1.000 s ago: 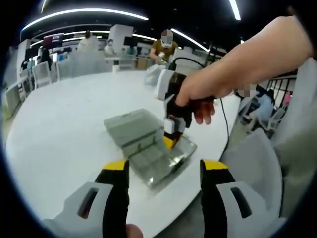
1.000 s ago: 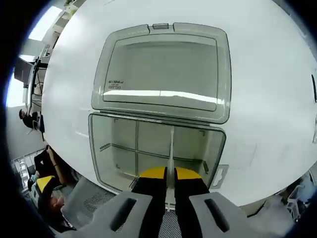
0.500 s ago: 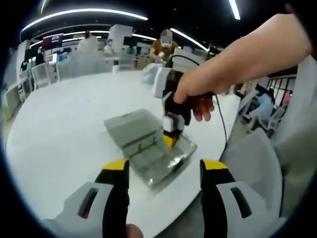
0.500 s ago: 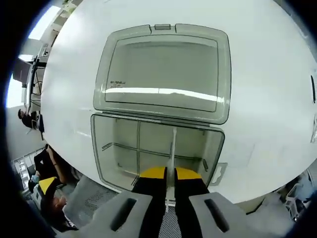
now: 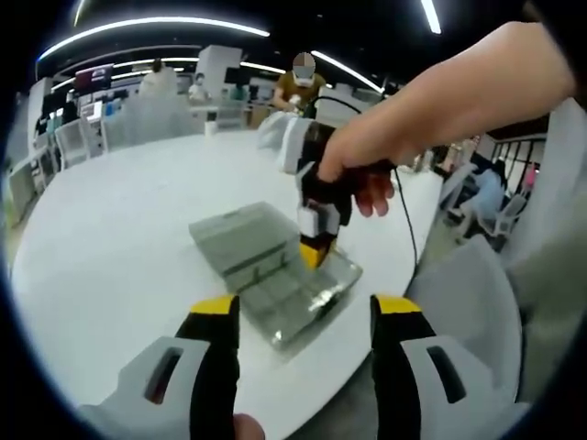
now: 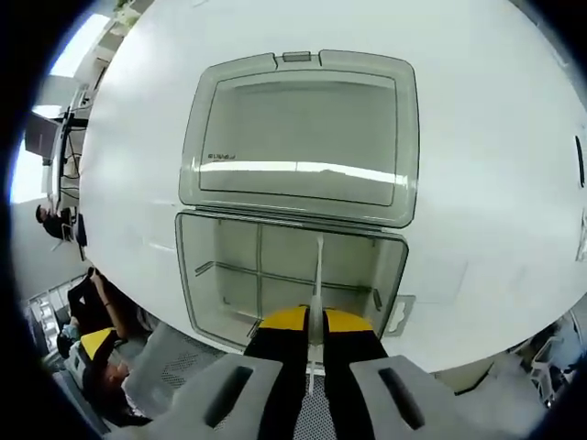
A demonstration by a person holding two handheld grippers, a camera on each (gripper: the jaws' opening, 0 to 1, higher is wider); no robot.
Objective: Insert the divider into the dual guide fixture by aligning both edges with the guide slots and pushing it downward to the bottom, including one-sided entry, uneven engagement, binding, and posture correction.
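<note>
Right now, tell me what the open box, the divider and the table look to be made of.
Box: seemingly smoky translucent plastic, glossy; the light streaks across its lid. Divider: thin pale strip, probably plastic, held in the right gripper. Table: smooth white top, material unclear.

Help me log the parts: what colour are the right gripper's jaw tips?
Yellow, on black jaws; the right gripper shows them best in the right gripper view.

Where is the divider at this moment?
In the right gripper view, the divider stands edge-on, pinched by the right gripper, over the open box, right of its fitted partitions.
</note>
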